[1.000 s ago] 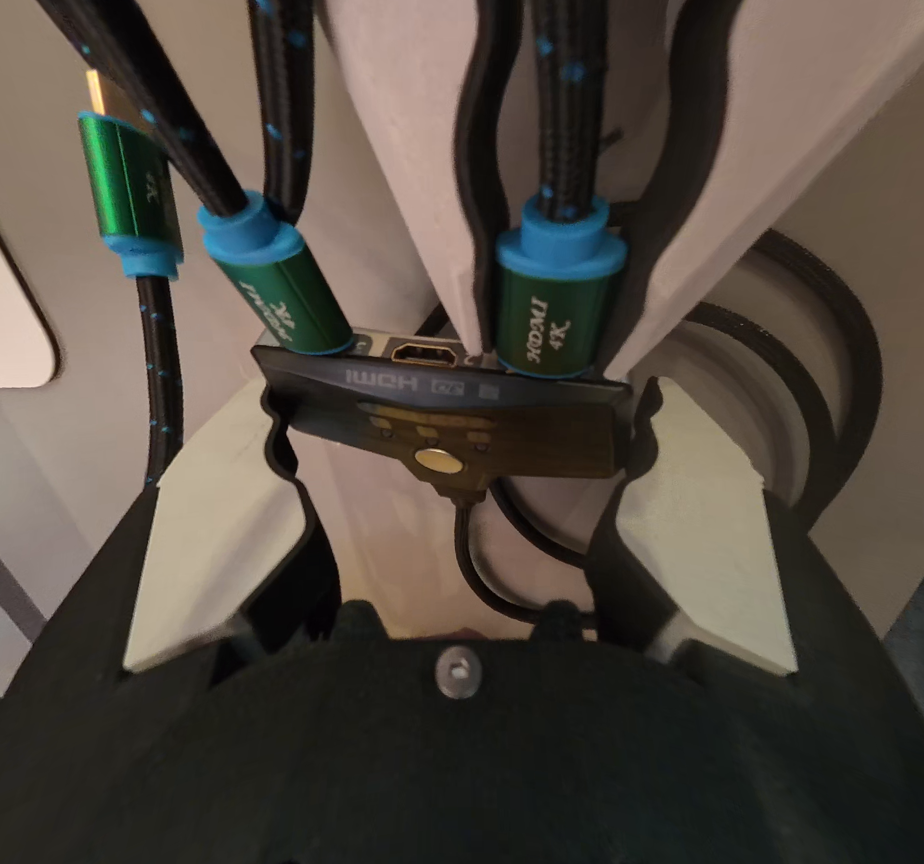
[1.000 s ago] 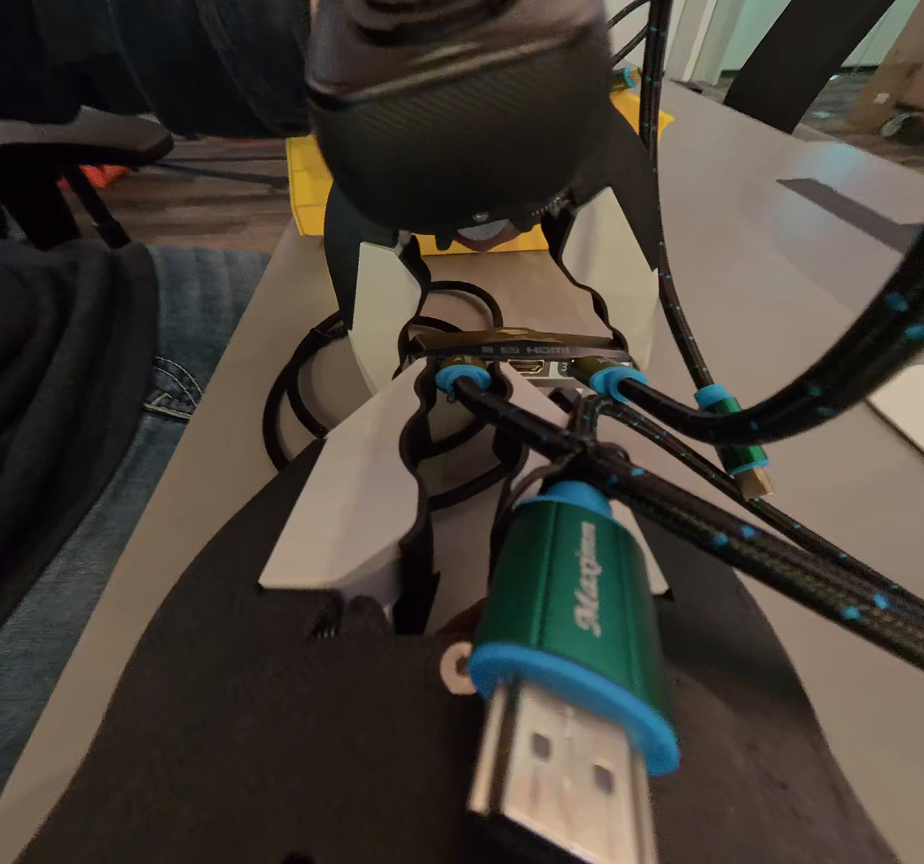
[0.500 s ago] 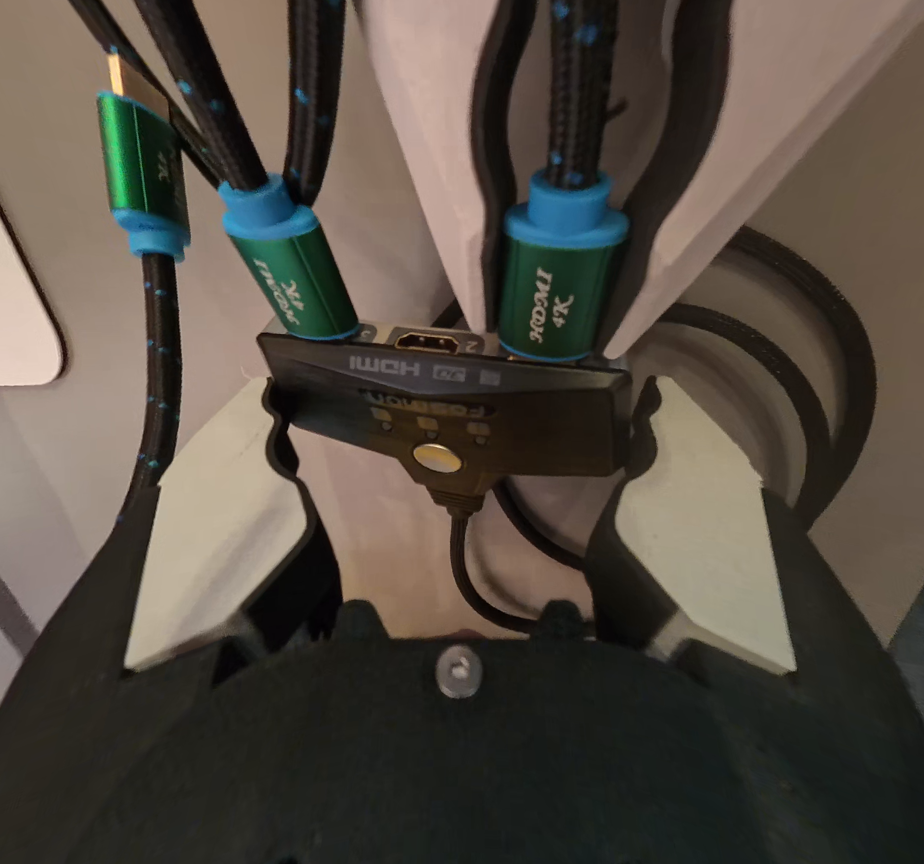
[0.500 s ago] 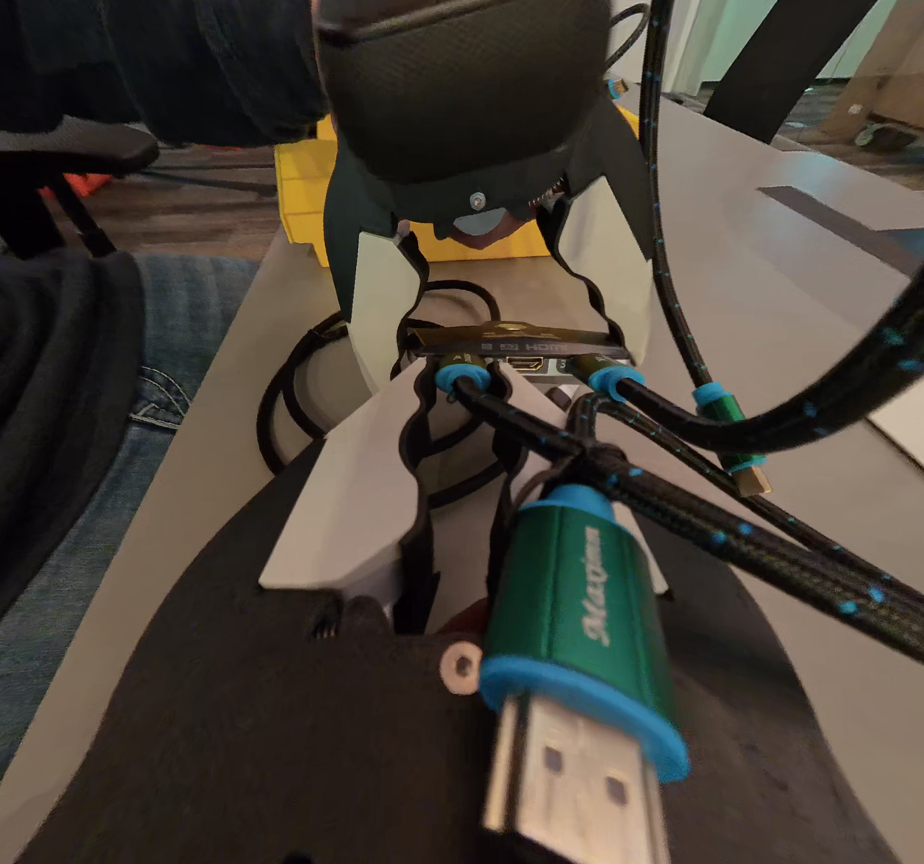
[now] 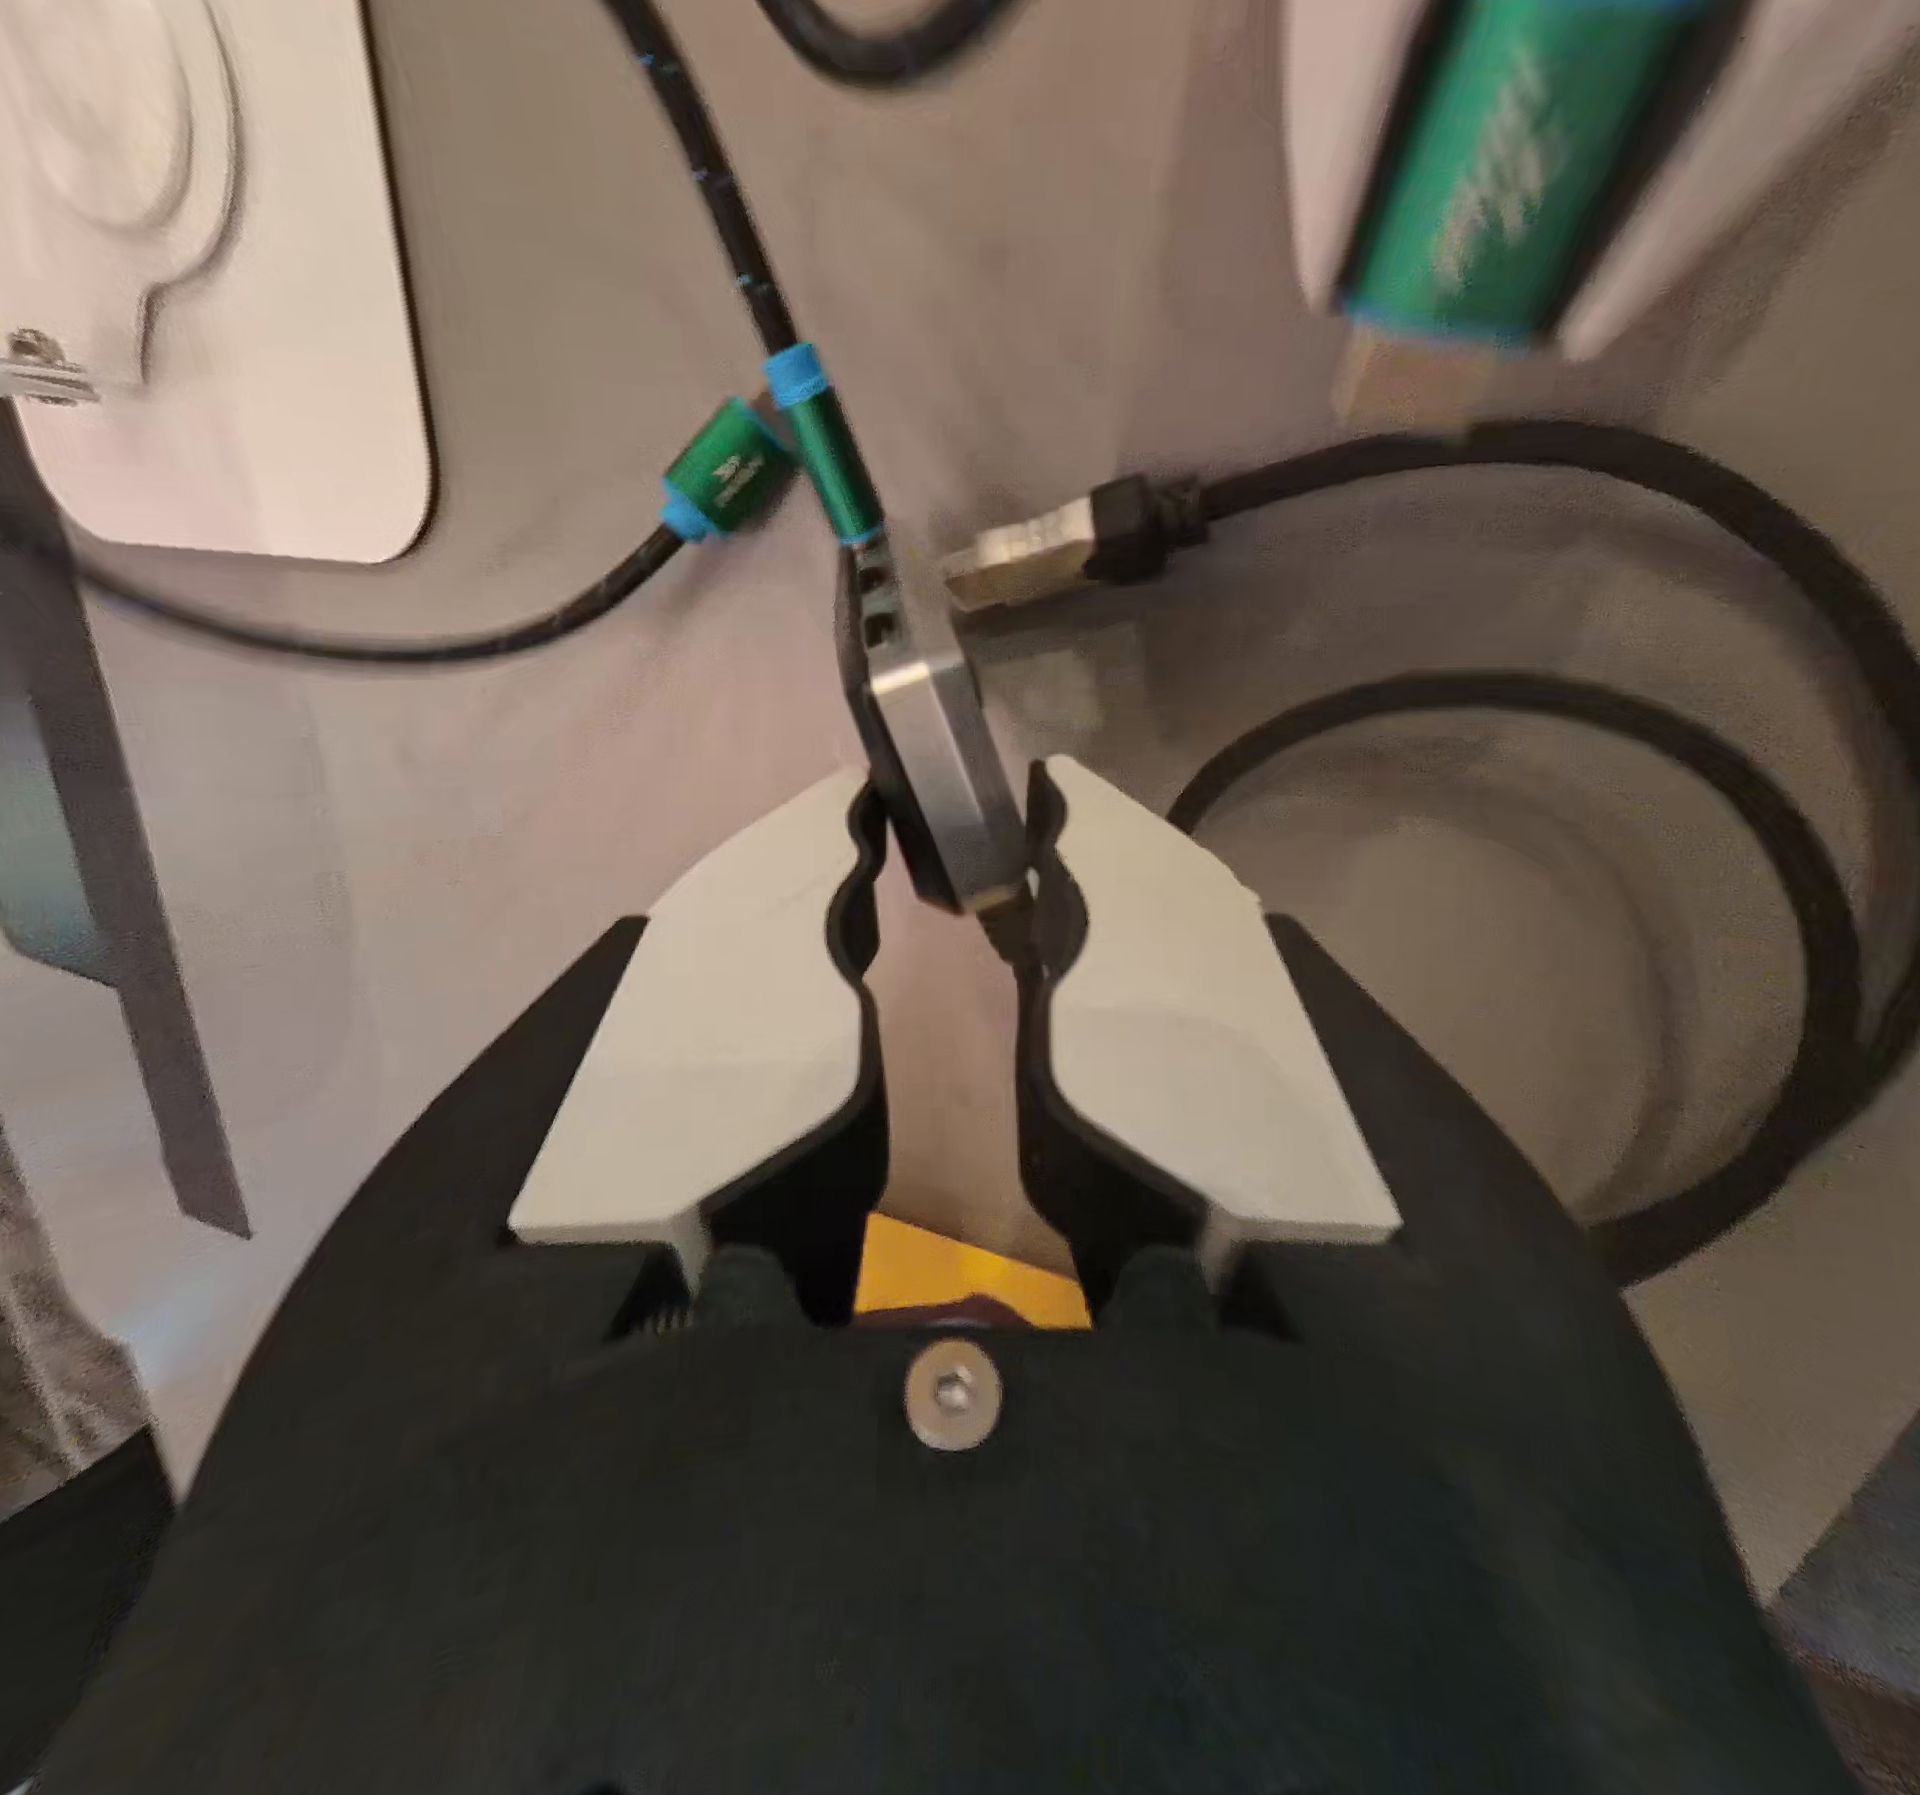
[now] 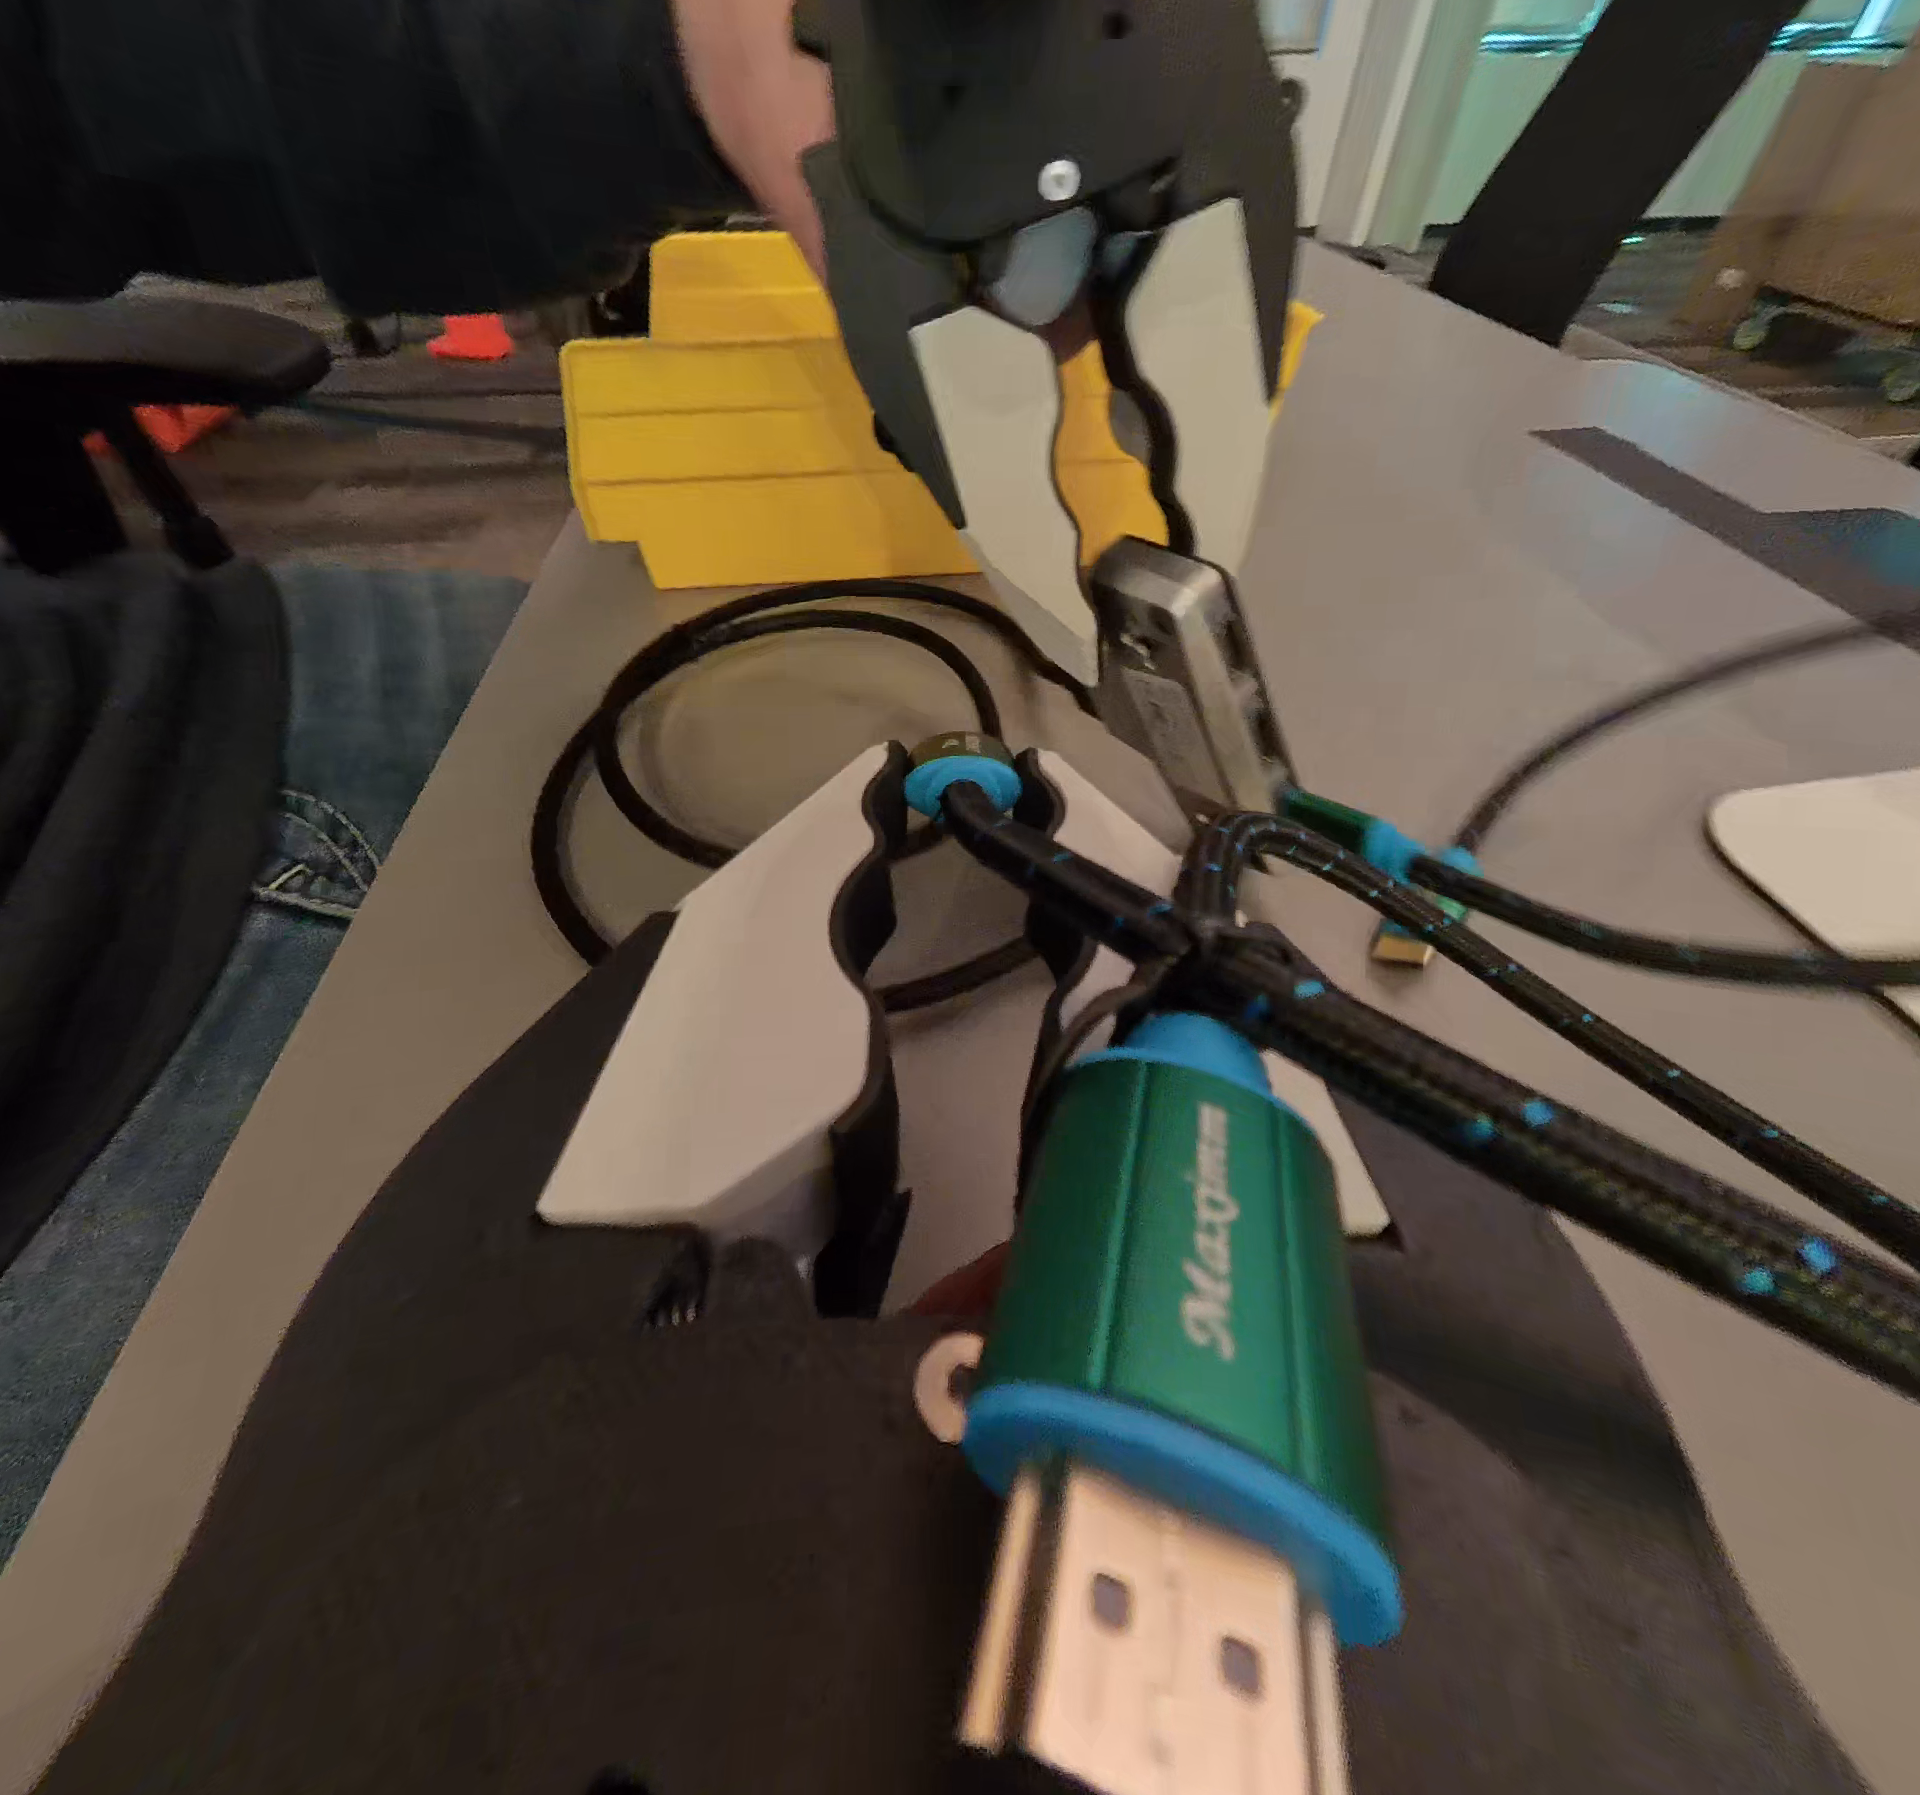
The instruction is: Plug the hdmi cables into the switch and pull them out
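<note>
My left gripper [image 5: 951,810] is shut on the HDMI switch [image 5: 925,769], a slim grey box turned on its edge and held tilted above the table. One green plug [image 5: 831,467] with a blue collar sits in the switch's far port. My right gripper [image 6: 956,769] is shut on another green plug [image 6: 951,753], which is out of the switch and apart from it; in the left wrist view this plug [image 5: 1496,145] is at the top right with its gold tip bare. The right wrist view shows the left gripper [image 6: 1132,582] holding the switch [image 6: 1174,665].
A loose green plug [image 5: 727,483] and a silver-tipped black plug [image 5: 1039,550] lie beside the switch. A black cable coil [image 6: 623,706] lies on the grey table [image 6: 1558,457]. A large green plug [image 6: 1174,1330] rests over my right gripper's body. A yellow block [image 6: 748,436] stands behind, a white pad [image 6: 1818,852] to the right. My hands' fingertips stand some 9 centimeters from each other.
The right gripper has pulled its green plug out of the switch and moved away. The left gripper has narrowed, and the switch has turned from flat onto its edge.
</note>
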Motion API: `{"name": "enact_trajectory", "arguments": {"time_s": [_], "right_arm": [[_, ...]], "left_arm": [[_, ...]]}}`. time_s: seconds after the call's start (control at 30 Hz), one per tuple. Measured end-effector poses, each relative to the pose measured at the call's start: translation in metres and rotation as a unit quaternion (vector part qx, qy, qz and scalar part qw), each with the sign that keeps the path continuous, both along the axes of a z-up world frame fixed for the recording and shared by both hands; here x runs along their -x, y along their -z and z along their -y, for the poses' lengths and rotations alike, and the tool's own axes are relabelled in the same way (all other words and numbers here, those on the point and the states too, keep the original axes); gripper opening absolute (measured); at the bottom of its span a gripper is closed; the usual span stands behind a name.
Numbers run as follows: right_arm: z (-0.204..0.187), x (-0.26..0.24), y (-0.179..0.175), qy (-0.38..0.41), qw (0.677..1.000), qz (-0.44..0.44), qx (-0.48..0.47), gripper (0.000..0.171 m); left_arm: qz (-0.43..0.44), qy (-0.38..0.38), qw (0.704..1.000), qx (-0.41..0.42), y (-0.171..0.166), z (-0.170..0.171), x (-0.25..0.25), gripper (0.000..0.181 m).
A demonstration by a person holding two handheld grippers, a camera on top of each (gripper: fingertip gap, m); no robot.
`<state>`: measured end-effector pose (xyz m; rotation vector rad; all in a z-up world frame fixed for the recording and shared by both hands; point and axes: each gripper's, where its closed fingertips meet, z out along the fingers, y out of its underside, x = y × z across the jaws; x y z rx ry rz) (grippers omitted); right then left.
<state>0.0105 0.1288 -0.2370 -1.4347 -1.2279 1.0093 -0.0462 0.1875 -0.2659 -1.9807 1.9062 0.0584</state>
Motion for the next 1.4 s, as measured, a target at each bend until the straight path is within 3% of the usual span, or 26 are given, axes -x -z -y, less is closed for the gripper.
{"name": "enact_trajectory", "arguments": {"time_s": [0.17,0.5,0.67,0.8,1.07,1.23,1.4], "right_arm": [[0.008,0.0,0.005,-0.007,1.0,0.018,-0.009,0.018],[0.01,-0.001,0.005,-0.005,1.0,0.017,-0.008,0.018],[0.007,-0.003,0.001,0.002,1.0,0.005,-0.006,0.018],[0.003,-0.003,-0.003,0.024,1.0,0.003,-0.02,0.018],[0.021,-0.009,-0.03,0.046,0.997,0.05,-0.023,0.018],[0.043,-0.033,-0.077,0.052,0.994,0.083,-0.051,0.019],[0.051,-0.087,-0.119,0.101,0.989,0.087,-0.058,0.019]], "left_arm": [[-0.047,-0.001,0.998,0.04,0.025,0.012,0.011,0.05],[-0.069,-0.015,0.997,-0.007,0.047,-0.001,-0.002,0.096],[-0.054,-0.013,0.998,0.025,0.05,-0.002,-0.011,0.076],[-0.061,-0.011,0.998,-0.014,0.048,-0.014,-0.008,0.038],[-0.052,-0.025,0.997,-0.044,0.047,-0.018,-0.004,0.034],[-0.047,-0.028,0.998,-0.044,0.044,-0.017,-0.002,0.032],[-0.06,-0.03,0.996,-0.051,0.039,-0.012,0.005,0.032]]}}
